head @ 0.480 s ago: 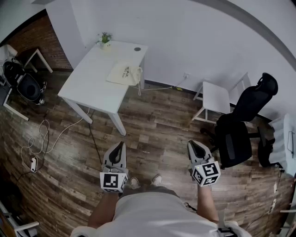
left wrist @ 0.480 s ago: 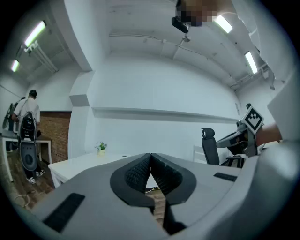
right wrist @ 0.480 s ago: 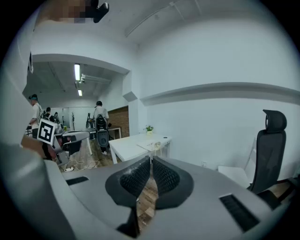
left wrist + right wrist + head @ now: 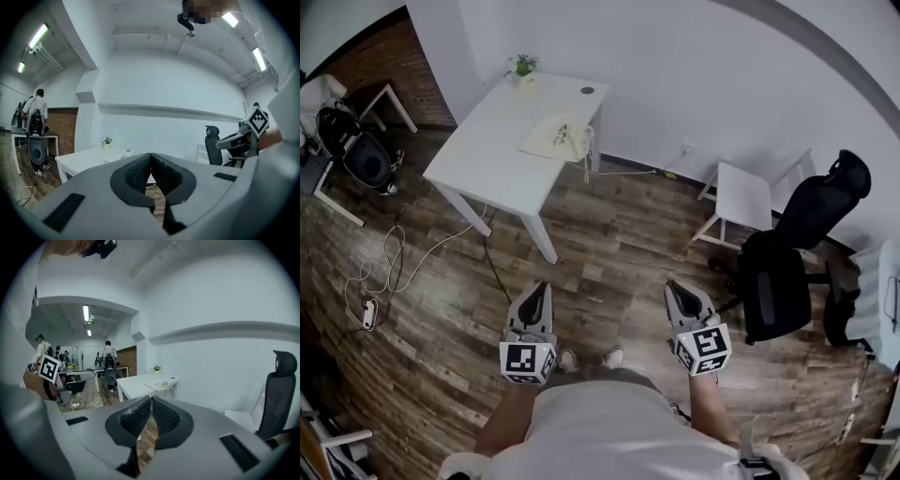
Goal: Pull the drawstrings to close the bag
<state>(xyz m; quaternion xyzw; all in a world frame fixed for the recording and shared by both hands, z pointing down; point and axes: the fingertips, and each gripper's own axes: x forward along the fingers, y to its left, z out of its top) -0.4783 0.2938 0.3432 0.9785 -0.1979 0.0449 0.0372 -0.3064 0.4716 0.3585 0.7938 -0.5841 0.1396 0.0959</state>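
A cream drawstring bag (image 4: 555,139) lies flat on the white table (image 4: 487,159) far ahead at the upper left, its strings hanging over the table's right edge. In the right gripper view the bag (image 4: 158,386) is a small pale shape on that table (image 4: 136,387). Both grippers are held low in front of the person, well short of the table. My left gripper (image 4: 541,288) is shut with nothing in it; its pads (image 4: 140,171) meet at the tips. My right gripper (image 4: 674,286) is also shut and empty, its pads (image 4: 136,417) nearly touching.
A small potted plant (image 4: 523,66) and a dark round item (image 4: 587,91) sit at the table's far end. A white chair (image 4: 742,197) and a black office chair (image 4: 787,262) stand to the right. Cables and a power strip (image 4: 368,314) lie on the wooden floor at left. People (image 4: 35,112) stand by a far desk.
The head view has shifted slightly, with the table a little higher and further right in the picture. The right gripper has drifted a little left. Both grippers stay shut.
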